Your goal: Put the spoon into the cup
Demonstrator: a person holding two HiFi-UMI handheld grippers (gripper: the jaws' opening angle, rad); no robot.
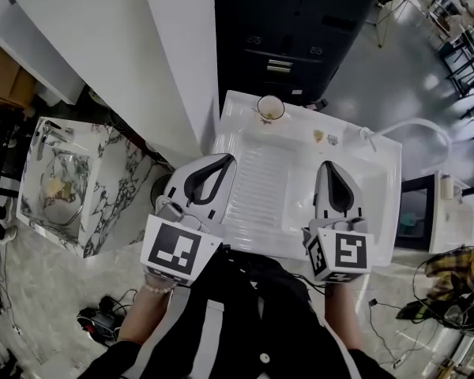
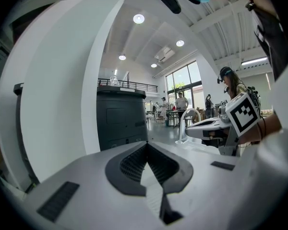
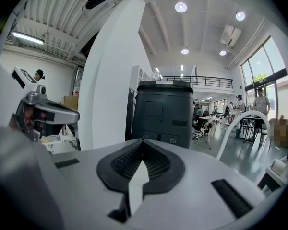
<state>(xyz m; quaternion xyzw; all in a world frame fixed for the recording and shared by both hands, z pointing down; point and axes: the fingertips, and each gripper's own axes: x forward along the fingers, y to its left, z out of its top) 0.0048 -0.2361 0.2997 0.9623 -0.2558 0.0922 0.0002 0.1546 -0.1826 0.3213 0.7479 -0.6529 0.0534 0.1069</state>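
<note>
Above the white sink top point(image 1: 257, 184), my left claw point(image 1: 226, 159) and right claw point(image 1: 329, 165) sit closed and empty; the far cup point(image 1: 270, 107) looks light and tippy, spoon not spotted.

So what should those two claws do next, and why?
Probably open the right gripper, ready to grasp. Both it and the left gripper are shut and empty, held short of the cup at the far edge of the white sink top. I can't clearly make out the spoon.

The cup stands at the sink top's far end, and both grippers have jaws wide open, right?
No: the cup stands there, but the left gripper and right gripper have their jaws shut and empty, as the two gripper views show.
</note>
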